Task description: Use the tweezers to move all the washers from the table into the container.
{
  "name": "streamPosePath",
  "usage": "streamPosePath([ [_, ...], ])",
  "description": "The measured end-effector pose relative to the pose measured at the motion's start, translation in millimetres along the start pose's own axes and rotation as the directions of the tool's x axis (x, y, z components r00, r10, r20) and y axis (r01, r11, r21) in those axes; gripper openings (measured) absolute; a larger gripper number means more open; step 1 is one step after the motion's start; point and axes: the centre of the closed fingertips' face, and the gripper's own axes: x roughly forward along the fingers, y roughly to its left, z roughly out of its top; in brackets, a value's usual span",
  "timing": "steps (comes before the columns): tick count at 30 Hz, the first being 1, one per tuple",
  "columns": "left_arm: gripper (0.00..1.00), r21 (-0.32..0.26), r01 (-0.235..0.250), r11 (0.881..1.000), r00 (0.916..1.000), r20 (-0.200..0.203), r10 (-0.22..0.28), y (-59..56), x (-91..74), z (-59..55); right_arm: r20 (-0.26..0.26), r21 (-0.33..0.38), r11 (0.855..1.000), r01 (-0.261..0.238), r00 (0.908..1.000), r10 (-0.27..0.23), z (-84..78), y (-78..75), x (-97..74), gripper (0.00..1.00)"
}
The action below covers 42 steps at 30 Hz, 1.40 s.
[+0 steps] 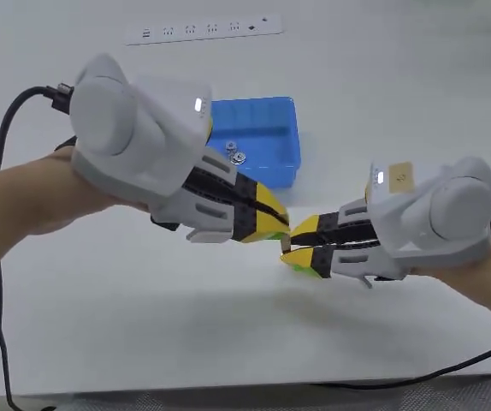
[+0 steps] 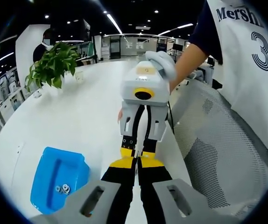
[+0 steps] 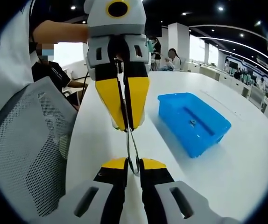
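Twice pinching the thin silvery metal tweezers (image 3: 130, 149): squeezing one end with the left gripper (image 3: 125, 127), yellow-tipped jaws closed to a sliver on it, and nipping the other end with the right gripper (image 3: 134, 163), jaws narrow and seeming to touch it. Meeting tip to tip at centre of the head view, low over the white tabletop (image 1: 143, 317). Leaving the shallow blue plastic container (image 1: 271, 128) at upper centre, already holding small round metal washers (image 1: 235, 154) near its middle. Possibly risking a drop: letting go on one side before gripping firmly on the other, or twisting the tweezers askew and losing the squeeze on the legs. Reading "Mersh", cut off at the edge, on the person's white jersey (image 2: 246, 70) at upper right of the left gripper view, plus a big dark "3" beside part of another digit. Spotting a yellow label (image 1: 399, 175) on the right gripper, marking too small to read; likewise the symbols on the white power strip (image 1: 203, 30) along the top.
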Motion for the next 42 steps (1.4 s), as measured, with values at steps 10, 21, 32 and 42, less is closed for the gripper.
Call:
streamPosePath([
  [10, 0.06, 0.003, 0.010, 1.000, 0.9999, -0.009, -0.009, -0.2, 1.9, 1.5, -0.005, -0.004, 1.000, 0.005, 1.0000, -0.005, -0.7, 0.2, -0.3, 0.11],
  [21, 0.06, 0.048, 0.010, 0.999, 0.9999, 0.013, -0.011, -0.9, -23.0, 18.6, 0.021, -0.045, 0.999, 0.008, 0.9997, -0.007, 27.8, 2.3, -8.0, 0.10],
  [32, 0.06, 0.116, -0.049, 0.992, 0.9980, 0.045, 0.044, 16.3, -64.4, 43.4, 0.072, -0.134, 0.990, 0.045, 0.9968, -0.036, 78.1, -16.0, -16.3, 0.10],
  [42, 0.06, 0.174, -0.083, 0.981, 0.9963, 0.035, 0.078, 42.6, -90.7, 54.5, 0.101, -0.188, 0.979, 0.085, 0.9926, -0.067, 112.3, -42.8, -12.6, 0.10],
])
